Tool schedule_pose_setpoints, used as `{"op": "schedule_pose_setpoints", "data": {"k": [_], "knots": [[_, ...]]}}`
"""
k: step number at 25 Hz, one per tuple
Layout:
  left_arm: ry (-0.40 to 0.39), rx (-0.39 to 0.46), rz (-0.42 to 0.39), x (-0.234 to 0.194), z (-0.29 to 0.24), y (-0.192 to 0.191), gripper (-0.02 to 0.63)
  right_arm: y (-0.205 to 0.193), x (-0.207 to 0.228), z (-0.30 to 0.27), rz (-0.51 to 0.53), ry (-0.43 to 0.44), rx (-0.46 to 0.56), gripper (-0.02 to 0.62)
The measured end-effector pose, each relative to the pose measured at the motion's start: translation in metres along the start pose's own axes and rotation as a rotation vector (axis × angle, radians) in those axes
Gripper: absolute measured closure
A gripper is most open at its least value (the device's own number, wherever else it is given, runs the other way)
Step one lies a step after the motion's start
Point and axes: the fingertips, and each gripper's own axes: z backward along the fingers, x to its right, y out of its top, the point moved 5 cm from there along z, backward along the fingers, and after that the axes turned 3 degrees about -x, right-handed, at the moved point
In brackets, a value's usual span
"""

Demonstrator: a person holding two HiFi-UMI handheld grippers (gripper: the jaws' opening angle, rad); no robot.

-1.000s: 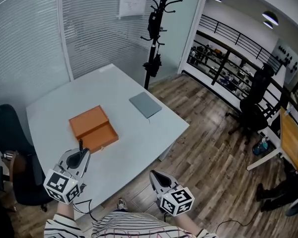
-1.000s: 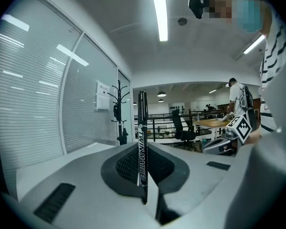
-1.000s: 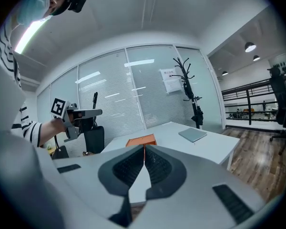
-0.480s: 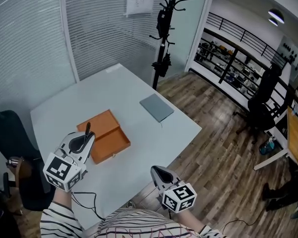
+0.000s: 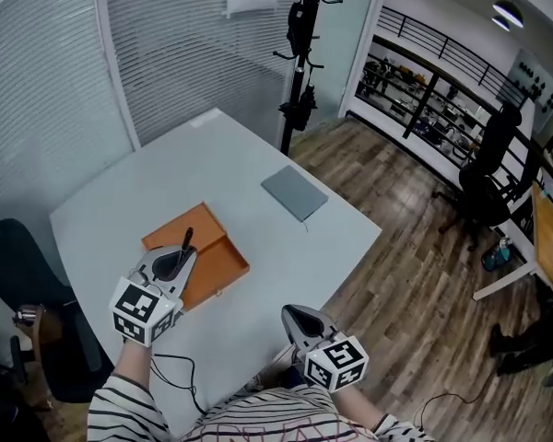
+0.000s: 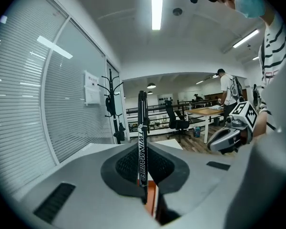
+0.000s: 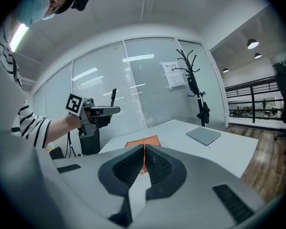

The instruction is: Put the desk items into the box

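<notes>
Head view: left gripper is hovering over the box, holding the marker upright. Left gripper view: jaws are pinching its lower barrel; light, stiff, slick, it may pivot. Right gripper view: right gripper is sitting pressed together, empty

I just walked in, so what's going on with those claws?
A person holds a gripper in each hand. The left gripper is shut on a black marker, over the open orange box on the table. The right gripper is shut and empty. A gray notebook lies on the table too.
</notes>
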Motion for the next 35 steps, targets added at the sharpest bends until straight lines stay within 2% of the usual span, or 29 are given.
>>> {"op": "schedule_pose_setpoints", "data": {"k": [14,19,28,35], "knots": [[0.076,-0.17,0.085,-0.012,-0.086,-0.065,0.583,0.015,0.051,-0.037,0.022,0.122,-0.069,0.569],[0.086,-0.255,0.089,-0.013,-0.11,-0.093,0.583,0.021,0.066,-0.046,0.025,0.149,-0.087,0.569],[0.046,-0.407,0.088,-0.01,-0.143,-0.133,0.583,0.02,0.075,-0.059,0.016,0.184,-0.106,0.569],[0.01,-0.528,0.13,-0.012,-0.159,-0.167,0.583,0.02,0.08,-0.063,0.008,0.18,-0.111,0.569]]}}
